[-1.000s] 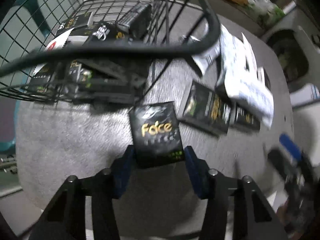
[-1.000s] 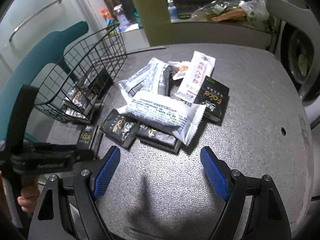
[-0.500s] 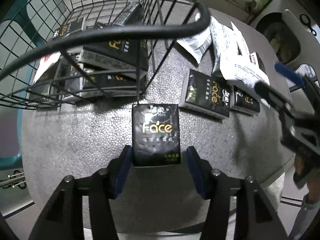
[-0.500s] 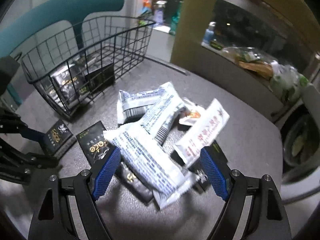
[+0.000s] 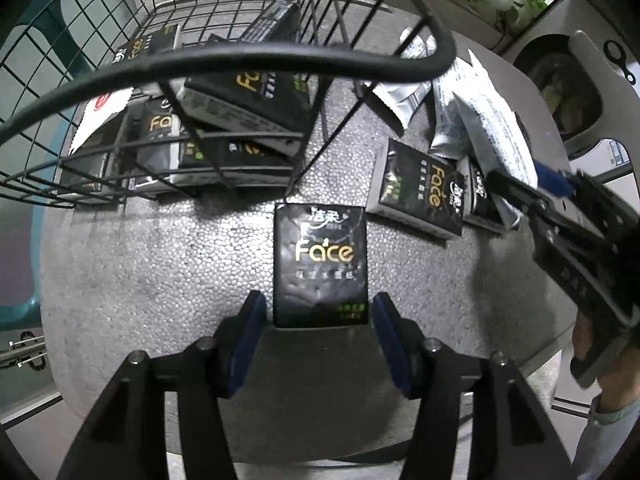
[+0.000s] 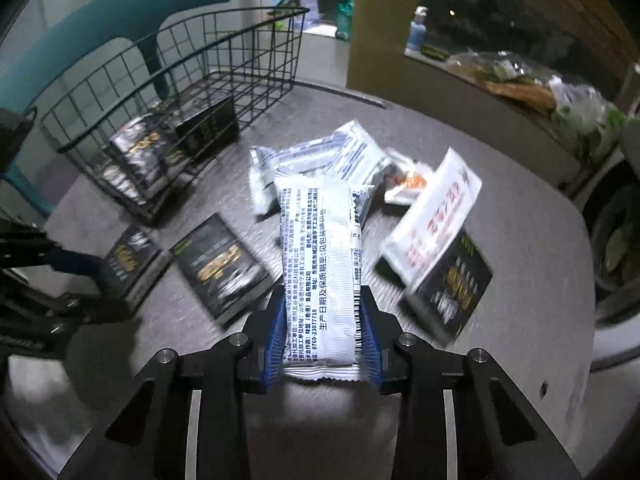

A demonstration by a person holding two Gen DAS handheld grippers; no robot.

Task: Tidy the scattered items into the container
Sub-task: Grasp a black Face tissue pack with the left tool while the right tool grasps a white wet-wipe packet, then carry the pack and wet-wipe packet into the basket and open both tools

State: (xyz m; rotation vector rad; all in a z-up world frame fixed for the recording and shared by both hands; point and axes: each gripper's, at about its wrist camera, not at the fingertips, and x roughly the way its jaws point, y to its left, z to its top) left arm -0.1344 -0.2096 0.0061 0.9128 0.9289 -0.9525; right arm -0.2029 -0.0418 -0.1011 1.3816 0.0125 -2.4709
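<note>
White sachet [image 6: 322,280] clamped between right hand-held gripper [image 6: 323,344] pads, held by near end, rest sticking forward. Likely light, soft, crinkly, slippery film; grip mid-body, not seal. Black Face pack [image 5: 320,264] flat on worktop [image 5: 160,280], between left hand-held gripper [image 5: 318,334] pads, jaws apart, not touching. Likely squashy; take by long sides. Basket [image 6: 192,92] ahead-left of right one, part-filled.

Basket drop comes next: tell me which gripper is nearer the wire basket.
Left. The left gripper sits just before the wire basket, straddling a Face pack; the right gripper grips a white packet farther off.
</note>
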